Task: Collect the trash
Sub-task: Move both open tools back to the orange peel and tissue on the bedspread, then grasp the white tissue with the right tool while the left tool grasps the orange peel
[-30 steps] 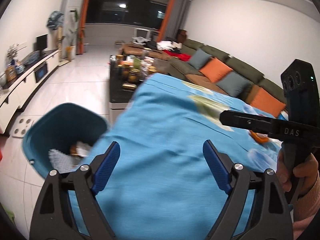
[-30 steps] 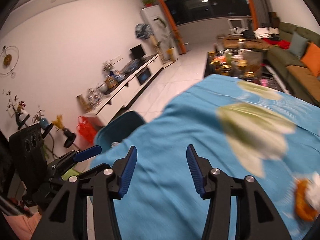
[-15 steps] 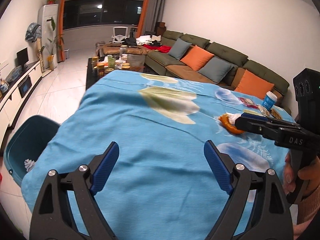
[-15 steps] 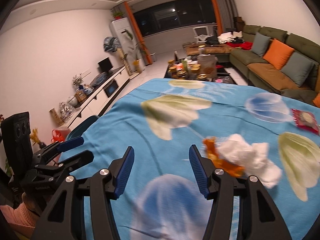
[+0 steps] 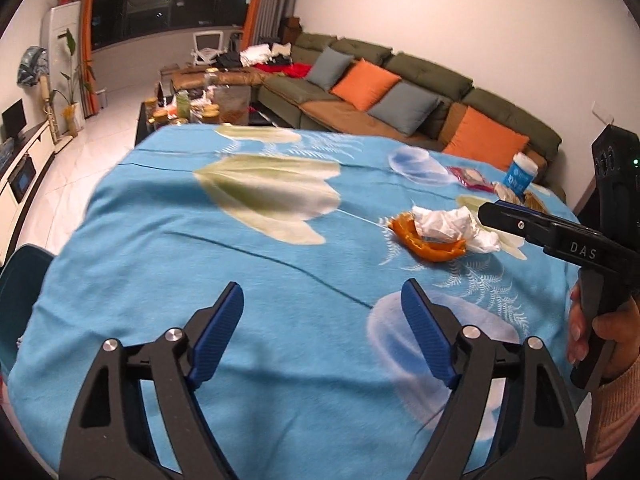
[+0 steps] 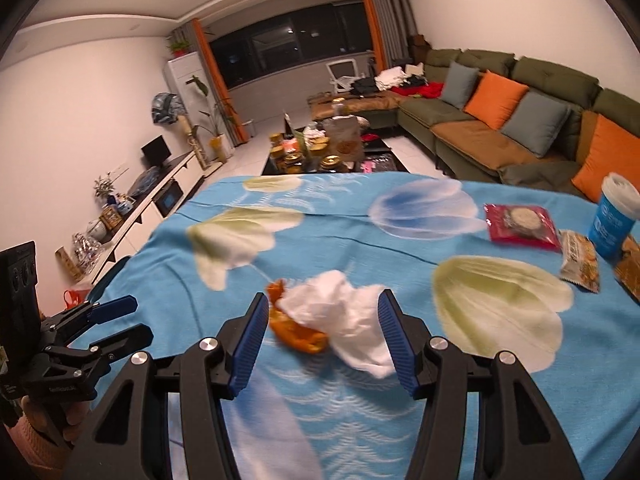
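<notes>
Blue flowered cloth (image 5: 168, 264) covers the whole table, with much free room on its left and near parts; the far right corner is crowded by a red packet (image 6: 520, 222), a snack wrapper (image 6: 580, 260) and a blue cup (image 6: 614, 220). Crumpled white tissue (image 6: 344, 312) lies on orange peel (image 6: 296, 330), their long axis running from far left to near right. Right gripper (image 6: 322, 338) stands apart with this trash between its fingers, not pressing it. Left gripper (image 5: 322, 334), its jaws just closing a little, is apart over bare cloth, the trash far to its right.

A blue flowered cloth (image 6: 344, 408) carries crumpled tissue (image 6: 344, 312), orange peel (image 6: 298, 330), snack packets (image 6: 520, 222) and a cup (image 6: 614, 216).
</notes>
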Demonstrator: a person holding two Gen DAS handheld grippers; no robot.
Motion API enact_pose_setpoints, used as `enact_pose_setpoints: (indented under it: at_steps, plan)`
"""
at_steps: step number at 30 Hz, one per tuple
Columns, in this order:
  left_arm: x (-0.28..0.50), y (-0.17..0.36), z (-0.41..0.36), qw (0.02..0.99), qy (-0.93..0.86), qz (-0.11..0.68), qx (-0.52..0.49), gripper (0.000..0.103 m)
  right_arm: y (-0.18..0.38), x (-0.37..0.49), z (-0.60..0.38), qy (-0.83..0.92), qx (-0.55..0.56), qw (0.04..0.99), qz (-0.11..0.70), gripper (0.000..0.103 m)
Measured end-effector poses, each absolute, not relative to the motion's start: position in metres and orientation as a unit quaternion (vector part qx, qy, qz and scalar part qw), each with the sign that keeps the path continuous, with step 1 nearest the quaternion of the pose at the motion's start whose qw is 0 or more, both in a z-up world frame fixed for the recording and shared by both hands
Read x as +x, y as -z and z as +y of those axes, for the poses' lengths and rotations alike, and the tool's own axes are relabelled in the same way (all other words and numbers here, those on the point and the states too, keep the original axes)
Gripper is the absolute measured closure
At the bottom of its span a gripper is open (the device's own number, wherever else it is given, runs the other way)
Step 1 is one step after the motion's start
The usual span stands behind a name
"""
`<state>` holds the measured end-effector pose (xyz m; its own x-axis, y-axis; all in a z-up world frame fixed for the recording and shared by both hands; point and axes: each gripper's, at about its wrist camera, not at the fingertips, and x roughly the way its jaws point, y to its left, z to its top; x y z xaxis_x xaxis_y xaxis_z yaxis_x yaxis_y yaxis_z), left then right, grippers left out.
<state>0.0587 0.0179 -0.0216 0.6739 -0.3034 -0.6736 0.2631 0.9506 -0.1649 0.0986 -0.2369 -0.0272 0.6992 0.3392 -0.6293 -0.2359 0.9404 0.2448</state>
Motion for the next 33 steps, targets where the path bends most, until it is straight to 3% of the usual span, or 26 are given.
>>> enact_pose_setpoints:
  at_steps: [11, 18, 27, 33]
  plan:
    - [0.083, 0.032, -0.023, 0.895, 0.184, 0.405, -0.02, 0.033, 0.043, 0.115, -0.238, -0.165, 0.074, 0.904, 0.387, 0.05]
    - [0.092, 0.035, -0.038, 0.887, 0.196, 0.418, -0.014, 0.039, 0.056, 0.125, -0.24, -0.176, 0.086, 0.89, 0.411, 0.089]
    - [0.108, 0.045, -0.061, 0.867, 0.223, 0.446, -0.016, 0.056, 0.044, 0.113, -0.269, -0.173, 0.137, 0.902, 0.372, 0.092]
    - [0.123, 0.048, -0.081, 0.853, 0.238, 0.463, -0.026, 0.058, 0.04, 0.106, -0.282, -0.169, 0.155, 0.904, 0.36, 0.092]
